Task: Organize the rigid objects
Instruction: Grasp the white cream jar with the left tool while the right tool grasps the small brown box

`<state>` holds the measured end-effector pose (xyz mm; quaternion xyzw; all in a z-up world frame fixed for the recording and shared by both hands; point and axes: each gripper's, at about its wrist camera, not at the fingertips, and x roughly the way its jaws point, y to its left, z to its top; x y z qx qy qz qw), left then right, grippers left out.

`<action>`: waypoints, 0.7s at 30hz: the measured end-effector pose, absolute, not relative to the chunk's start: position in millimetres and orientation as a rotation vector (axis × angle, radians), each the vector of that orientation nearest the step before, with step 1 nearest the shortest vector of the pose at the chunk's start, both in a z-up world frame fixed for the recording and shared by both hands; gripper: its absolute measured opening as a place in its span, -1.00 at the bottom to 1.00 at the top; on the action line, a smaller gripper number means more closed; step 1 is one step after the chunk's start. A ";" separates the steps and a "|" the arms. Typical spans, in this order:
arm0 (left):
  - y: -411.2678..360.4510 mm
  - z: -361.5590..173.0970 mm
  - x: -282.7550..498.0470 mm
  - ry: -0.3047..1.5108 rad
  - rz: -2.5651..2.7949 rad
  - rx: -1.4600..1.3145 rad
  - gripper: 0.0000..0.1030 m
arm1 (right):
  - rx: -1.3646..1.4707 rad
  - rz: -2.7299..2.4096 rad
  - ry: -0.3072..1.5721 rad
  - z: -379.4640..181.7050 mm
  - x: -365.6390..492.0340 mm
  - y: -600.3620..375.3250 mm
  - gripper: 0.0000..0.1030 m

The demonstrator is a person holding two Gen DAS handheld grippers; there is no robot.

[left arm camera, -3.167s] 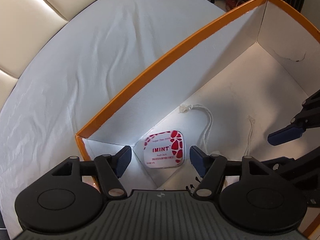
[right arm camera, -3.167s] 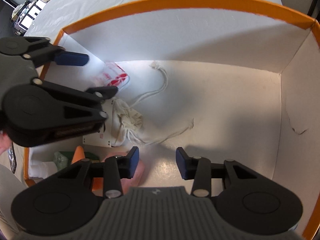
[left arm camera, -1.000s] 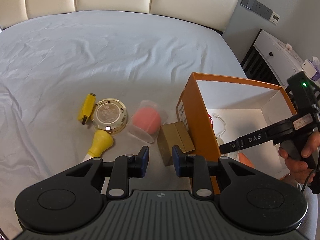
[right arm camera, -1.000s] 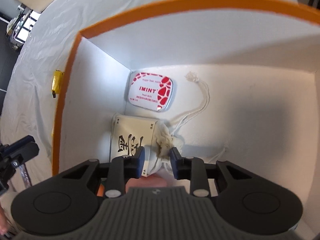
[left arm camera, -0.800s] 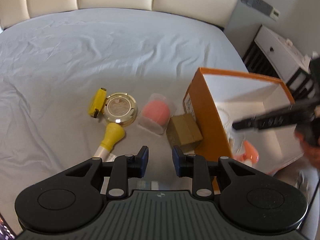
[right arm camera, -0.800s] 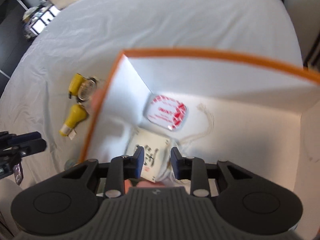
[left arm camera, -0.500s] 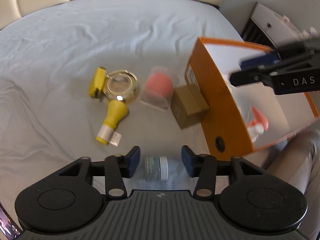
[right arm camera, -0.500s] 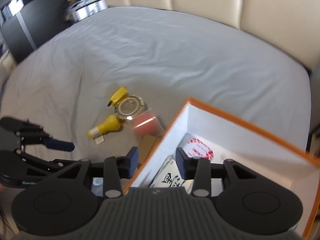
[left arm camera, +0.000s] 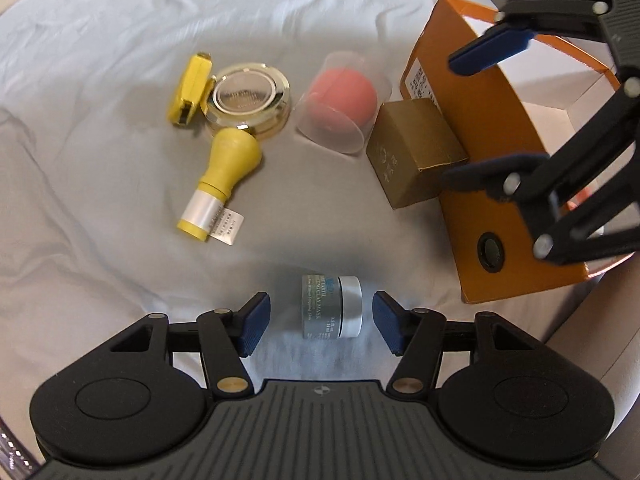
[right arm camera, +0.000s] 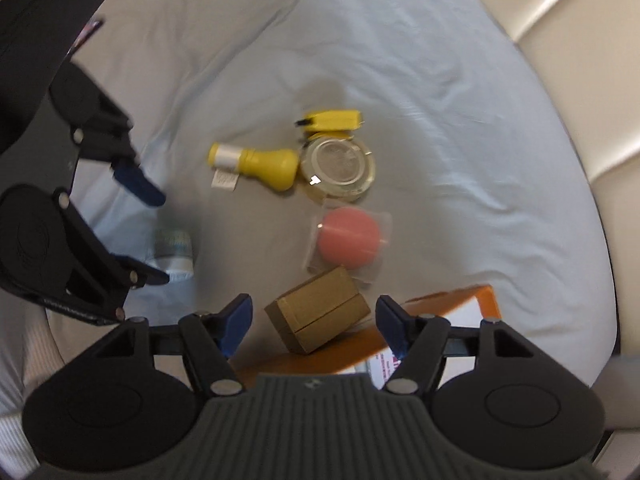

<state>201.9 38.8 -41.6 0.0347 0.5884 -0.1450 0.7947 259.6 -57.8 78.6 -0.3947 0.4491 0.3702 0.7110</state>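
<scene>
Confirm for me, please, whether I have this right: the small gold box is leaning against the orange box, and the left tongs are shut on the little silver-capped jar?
Not quite. The gold box does lean against the orange box, but the left tongs are open, not shut on the jar. The left wrist view shows their pads apart on either side of the jar, touching nothing; they have just been opening.

Bed sheet (left arm camera: 100, 240) – jar (left arm camera: 332, 312), gold box (left arm camera: 416, 152), compact (left arm camera: 246, 98), orange box (left arm camera: 480, 184)

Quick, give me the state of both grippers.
Left gripper: jaws just opened, empty, straddling the small grey silver-lidded jar on the bed.
Right gripper: jaws just opened, empty, over the small gold cardboard box.
</scene>
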 end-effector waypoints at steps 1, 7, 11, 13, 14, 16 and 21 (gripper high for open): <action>39.1 -43.4 202.4 1.266 -0.313 0.071 0.33 | -0.915 0.839 1.002 73.7 260.1 -52.9 0.32; 40.3 -54.5 203.5 1.277 -0.331 0.055 0.19 | -1.064 0.861 1.070 46.9 276.0 -31.9 0.32; 41.7 -56.9 203.9 1.287 -0.343 0.040 0.05 | -1.130 0.870 1.141 29.0 287.1 -19.8 0.36; 44.6 -57.3 204.4 1.290 -0.347 0.027 0.00 | -1.165 0.876 1.154 20.7 289.5 -13.9 0.37; 46.1 -57.9 204.2 1.293 -0.351 0.019 -0.03 | -1.179 0.879 1.167 17.1 290.4 -11.4 0.37; 48.3 -59.5 202.9 1.300 -0.359 0.008 -0.14 | -1.212 0.865 1.181 9.2 292.7 -6.9 0.36; 51.0 -57.4 201.7 1.298 -0.364 -0.019 -0.26 | -1.263 0.856 1.188 0.0 289.1 1.2 0.34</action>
